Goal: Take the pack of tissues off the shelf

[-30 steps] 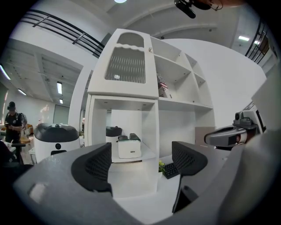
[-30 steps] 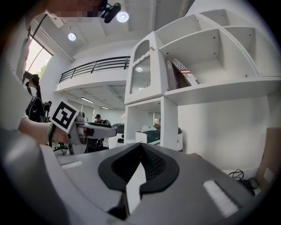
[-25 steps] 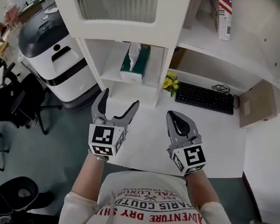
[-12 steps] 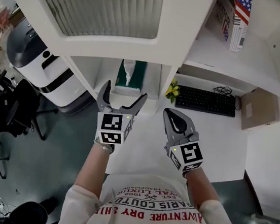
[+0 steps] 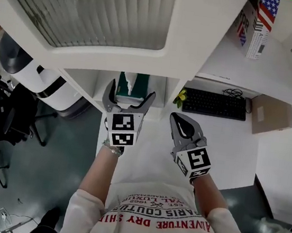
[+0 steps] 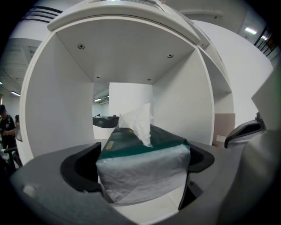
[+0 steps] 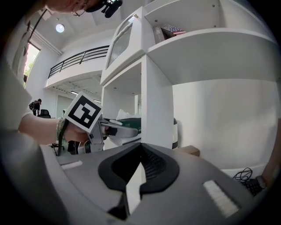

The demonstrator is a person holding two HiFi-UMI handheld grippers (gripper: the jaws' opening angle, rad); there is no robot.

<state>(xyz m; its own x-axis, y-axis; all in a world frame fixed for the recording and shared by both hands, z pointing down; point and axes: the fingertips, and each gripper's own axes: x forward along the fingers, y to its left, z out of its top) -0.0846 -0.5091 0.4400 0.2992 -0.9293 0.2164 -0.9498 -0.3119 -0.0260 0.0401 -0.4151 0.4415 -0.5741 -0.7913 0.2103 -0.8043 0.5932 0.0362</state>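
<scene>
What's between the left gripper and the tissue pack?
Nothing. In the left gripper view the tissue pack stands between the left gripper's opening jaws, with only bare shelf around it.

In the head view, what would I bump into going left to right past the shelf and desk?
Rounded white-and-black machine, green plastic pack of tissues, small yellow flowers, flat black keyboard, brown cardboard sheet.

Head view: tissue pack (image 5: 137,80) mostly hidden behind cabinet (image 5: 189,33); flag box (image 5: 260,24) cut off @ top.
</scene>
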